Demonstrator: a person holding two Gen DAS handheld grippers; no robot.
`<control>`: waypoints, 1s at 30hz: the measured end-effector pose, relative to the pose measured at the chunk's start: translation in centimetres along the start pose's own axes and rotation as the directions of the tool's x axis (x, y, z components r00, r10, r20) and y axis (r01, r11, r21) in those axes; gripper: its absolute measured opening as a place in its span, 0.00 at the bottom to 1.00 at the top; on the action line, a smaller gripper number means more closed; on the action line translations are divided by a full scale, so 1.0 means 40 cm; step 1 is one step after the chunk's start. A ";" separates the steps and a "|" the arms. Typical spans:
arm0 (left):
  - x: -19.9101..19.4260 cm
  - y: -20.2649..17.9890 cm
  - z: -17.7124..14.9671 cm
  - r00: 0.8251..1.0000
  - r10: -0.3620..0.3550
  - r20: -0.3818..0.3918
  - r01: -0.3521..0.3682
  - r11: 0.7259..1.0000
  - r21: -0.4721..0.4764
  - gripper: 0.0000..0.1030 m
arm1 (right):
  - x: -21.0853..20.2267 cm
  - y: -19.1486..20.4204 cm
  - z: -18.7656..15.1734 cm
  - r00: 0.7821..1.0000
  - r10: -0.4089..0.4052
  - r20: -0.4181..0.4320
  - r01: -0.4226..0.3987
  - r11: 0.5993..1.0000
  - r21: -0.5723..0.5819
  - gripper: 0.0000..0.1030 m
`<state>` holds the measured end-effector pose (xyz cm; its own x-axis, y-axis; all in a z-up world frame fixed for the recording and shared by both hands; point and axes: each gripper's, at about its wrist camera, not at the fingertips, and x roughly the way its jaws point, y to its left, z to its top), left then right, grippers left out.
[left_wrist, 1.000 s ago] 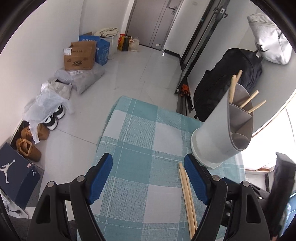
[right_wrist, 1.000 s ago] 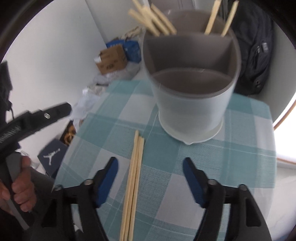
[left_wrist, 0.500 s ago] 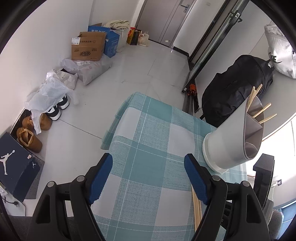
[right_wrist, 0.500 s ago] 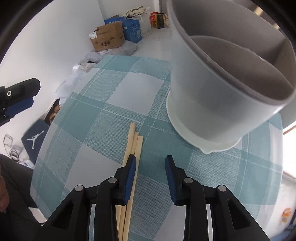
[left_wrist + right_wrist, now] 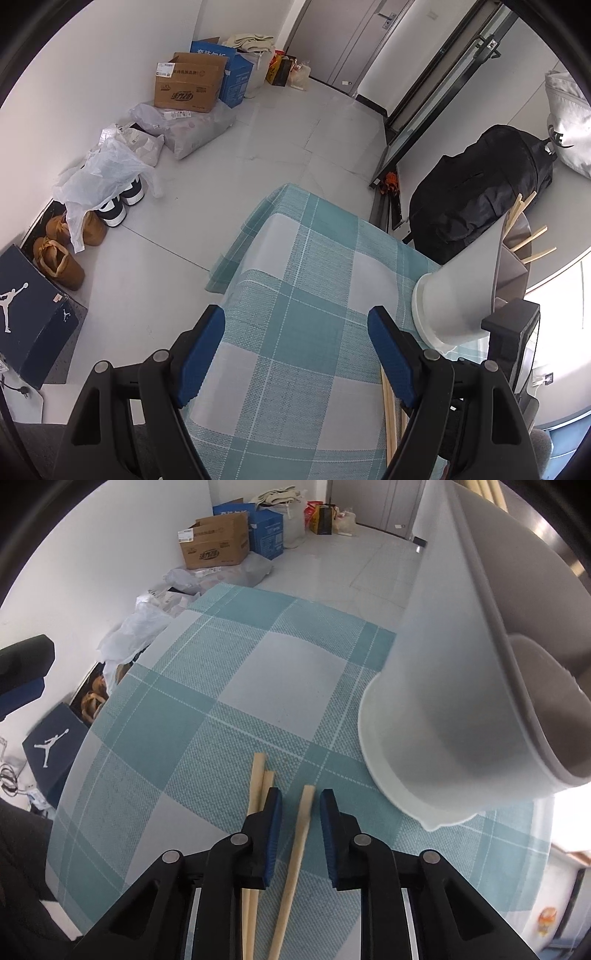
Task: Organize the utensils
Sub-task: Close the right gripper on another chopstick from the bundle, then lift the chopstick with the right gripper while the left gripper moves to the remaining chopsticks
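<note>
- A tall grey plastic utensil holder (image 5: 465, 701) with inner compartments stands on the teal-and-white checked tablecloth (image 5: 229, 709); wooden chopsticks (image 5: 532, 238) poke from its top.
- Near the holder's base, the right gripper (image 5: 300, 812) has just been closing; one pale wooden chopstick (image 5: 295, 849) lies between its narrowed blue pads, untouched.
- Two more loose chopsticks (image 5: 255, 794) lie just outside its left pad.
- The left gripper (image 5: 295, 343) hangs wide apart over bare cloth, farther from the holder.

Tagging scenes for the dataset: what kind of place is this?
Likely a home entryway or spare room, not a kitchen: shoes and cardboard boxes along the wall, a door at the far end, a small table with a checked cloth.
</note>
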<state>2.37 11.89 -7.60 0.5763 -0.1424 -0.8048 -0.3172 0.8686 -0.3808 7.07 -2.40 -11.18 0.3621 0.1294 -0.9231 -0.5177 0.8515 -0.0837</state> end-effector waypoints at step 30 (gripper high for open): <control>0.121 -0.168 -0.141 0.968 0.184 -0.171 -0.114 0.928 0.355 0.74 | -0.344 -0.236 -0.169 0.846 0.108 0.523 -0.329 0.876 0.352 0.05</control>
<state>3.06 2.68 -11.51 0.3708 -0.0592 -0.9268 -0.0922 0.9907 -0.1002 1.74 -15.67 -0.21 0.6556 0.4667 -0.5936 -0.2996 0.8824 0.3629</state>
